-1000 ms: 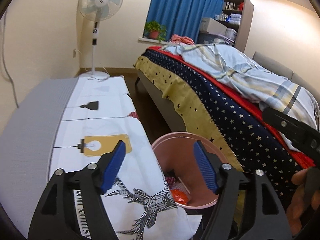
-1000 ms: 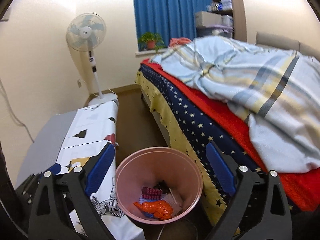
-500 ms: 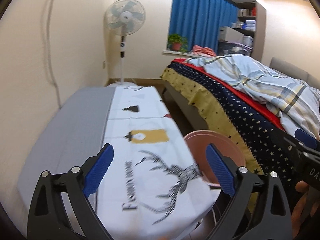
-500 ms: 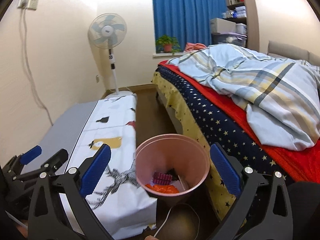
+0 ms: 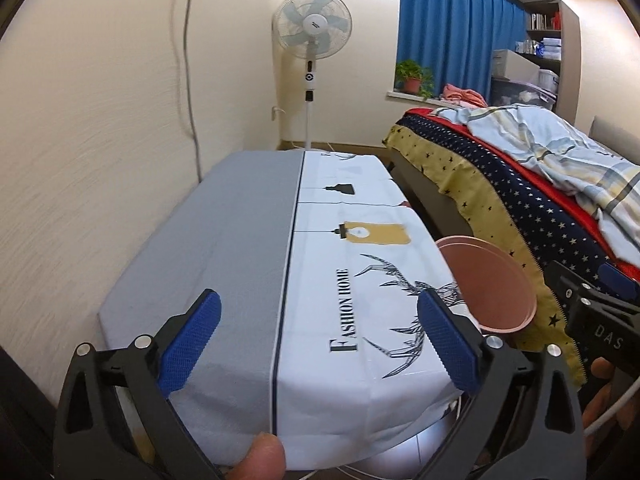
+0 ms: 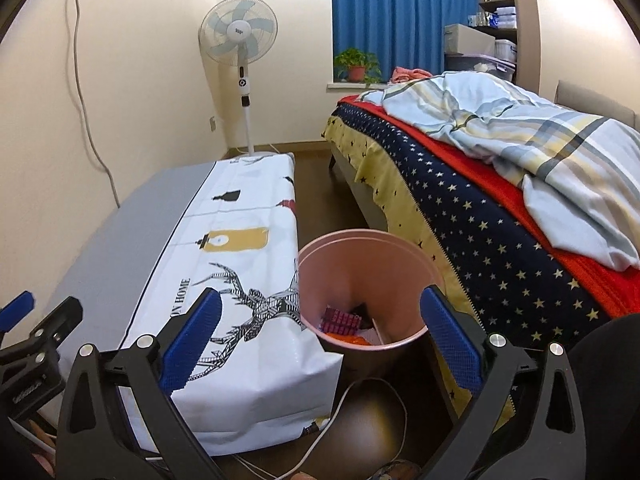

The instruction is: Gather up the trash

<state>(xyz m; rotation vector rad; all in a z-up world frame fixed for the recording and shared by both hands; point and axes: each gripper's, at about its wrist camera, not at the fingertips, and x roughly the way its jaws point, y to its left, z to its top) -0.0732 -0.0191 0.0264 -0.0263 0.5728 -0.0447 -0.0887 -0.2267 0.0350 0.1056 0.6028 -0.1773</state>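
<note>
Bin (image 6: 370, 280), pink and round, stands on the floor between the table (image 6: 240, 264) and the bed (image 6: 480, 200), touching the tablecloth's edge. Inside lie a pink studded piece (image 6: 342, 319), something orange (image 6: 347, 340), perhaps a wrapper, and white scraps. Left gripper (image 5: 316, 344) hovers over the table, fingers wide apart and empty; right gripper (image 6: 320, 336) frames the bin, likewise spread

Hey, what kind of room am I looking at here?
Most likely a bedroom in a home. A bed with a rumpled plaid duvet fills the right side, a standing fan stands by the wall, and a pink trash bin sits on the floor beside the bed.
</note>
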